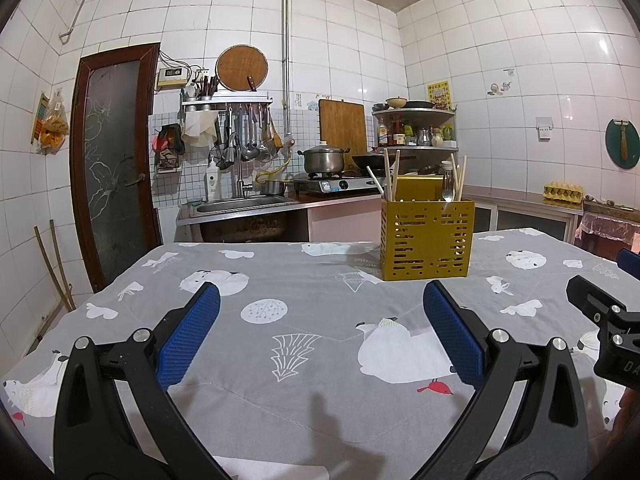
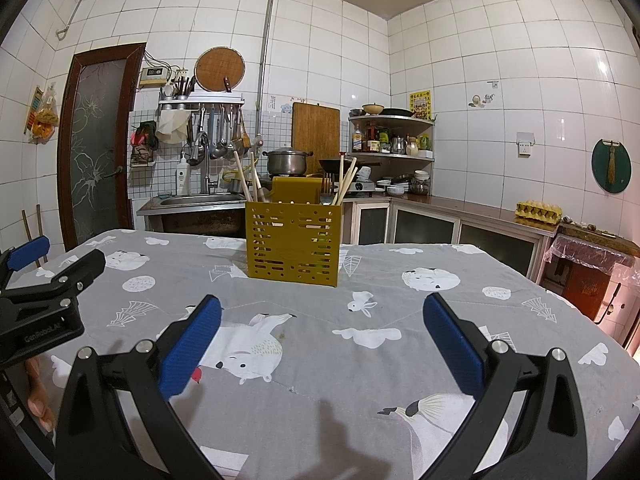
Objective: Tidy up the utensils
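A big table with a gray animal cloth (image 1: 304, 280) fills the room's middle. A yellow box with holes (image 1: 427, 239) stands on it, far from both tools, with chopsticks (image 1: 390, 176) and a fork (image 1: 447, 188) sticking up inside. The left gripper (image 1: 320, 332) and right gripper (image 2: 322, 334) hang wide apart, holding nothing.

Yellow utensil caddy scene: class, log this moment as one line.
left gripper: open, empty | right gripper: open, empty | yellow caddy: upright on tablecloth, holds chopsticks
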`<state>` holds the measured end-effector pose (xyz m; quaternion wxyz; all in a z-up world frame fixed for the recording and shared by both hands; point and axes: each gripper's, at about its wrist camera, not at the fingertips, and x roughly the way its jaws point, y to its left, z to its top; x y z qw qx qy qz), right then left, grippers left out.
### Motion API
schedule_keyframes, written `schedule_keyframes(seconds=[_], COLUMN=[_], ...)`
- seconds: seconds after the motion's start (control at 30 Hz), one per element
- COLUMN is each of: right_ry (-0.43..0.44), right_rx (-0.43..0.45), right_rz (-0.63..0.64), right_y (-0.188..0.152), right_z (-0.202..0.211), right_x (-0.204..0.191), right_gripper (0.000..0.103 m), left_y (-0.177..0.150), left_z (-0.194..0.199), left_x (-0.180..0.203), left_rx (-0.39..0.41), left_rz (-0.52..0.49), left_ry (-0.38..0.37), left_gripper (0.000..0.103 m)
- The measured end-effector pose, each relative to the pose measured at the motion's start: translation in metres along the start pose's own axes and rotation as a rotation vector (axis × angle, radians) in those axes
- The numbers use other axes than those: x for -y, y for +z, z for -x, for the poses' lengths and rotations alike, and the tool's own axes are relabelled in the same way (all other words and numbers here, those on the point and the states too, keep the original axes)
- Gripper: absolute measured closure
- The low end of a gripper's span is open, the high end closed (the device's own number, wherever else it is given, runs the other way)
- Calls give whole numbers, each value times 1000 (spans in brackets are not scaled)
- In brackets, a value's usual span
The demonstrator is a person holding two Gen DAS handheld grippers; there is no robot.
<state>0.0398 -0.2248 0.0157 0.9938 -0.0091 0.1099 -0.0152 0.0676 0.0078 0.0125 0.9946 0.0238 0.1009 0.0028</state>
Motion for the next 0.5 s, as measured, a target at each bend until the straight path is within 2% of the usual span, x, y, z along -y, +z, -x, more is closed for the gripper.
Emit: schedule_keyframes(seconds=[0.5], right_ry=[0], right_rx=[0], right_rz=[-1], right_y=[0], right_z=[0], right_x=[0], right_gripper=[4], left_y=[0], left_z=[-1], left_x=[-1], left_rx=[-9], left_rz=[-1], left_ry=[-7], left_gripper=[5])
